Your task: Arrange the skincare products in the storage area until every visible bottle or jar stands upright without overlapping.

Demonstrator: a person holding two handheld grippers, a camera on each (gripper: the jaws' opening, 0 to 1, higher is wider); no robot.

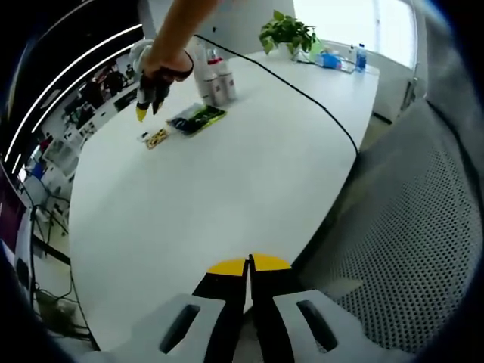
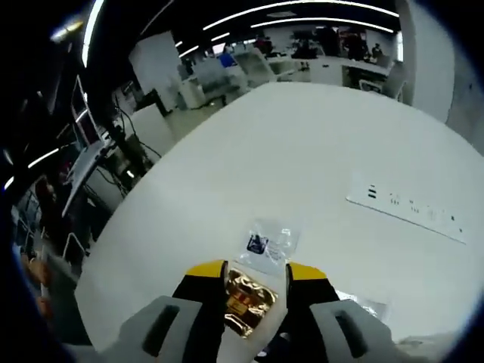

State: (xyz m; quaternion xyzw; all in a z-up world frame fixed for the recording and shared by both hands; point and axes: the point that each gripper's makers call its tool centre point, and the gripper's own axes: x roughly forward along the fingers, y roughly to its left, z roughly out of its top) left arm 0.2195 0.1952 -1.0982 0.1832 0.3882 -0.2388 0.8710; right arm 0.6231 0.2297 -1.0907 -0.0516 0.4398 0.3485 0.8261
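— Where are the skincare things just now?

— Far end of the white table (image 1: 227,197). In the left gripper view a couple of white bottles (image 1: 214,78) stand upright, close together, and just in front of them lies a flat green-and-black packet (image 1: 196,119), with a small gold sachet (image 1: 156,138) beside it.

— And the two tools?

— The left gripper (image 1: 249,265) hangs back at the near table edge, jaws pressed together on nothing. The right gripper (image 2: 257,274) is over by the sachets; from the left gripper view you see it held by the person's hand (image 1: 168,64), tips pointing down at the tabletop. In its own view the jaws stand apart, with the gold sachet (image 2: 248,299) lying between them and a clear sachet (image 2: 269,243) just beyond. Whether the pads already touch the gold one, I can't quite say.

— So which step is this?

— I'd judge it's the start of a pick on that gold sachet; the bottles look settled already. Next it calls for lowering the tips flat to the surface and closing on the sachet's edges, since it's thin and could slip or slide into the clear one beside it.
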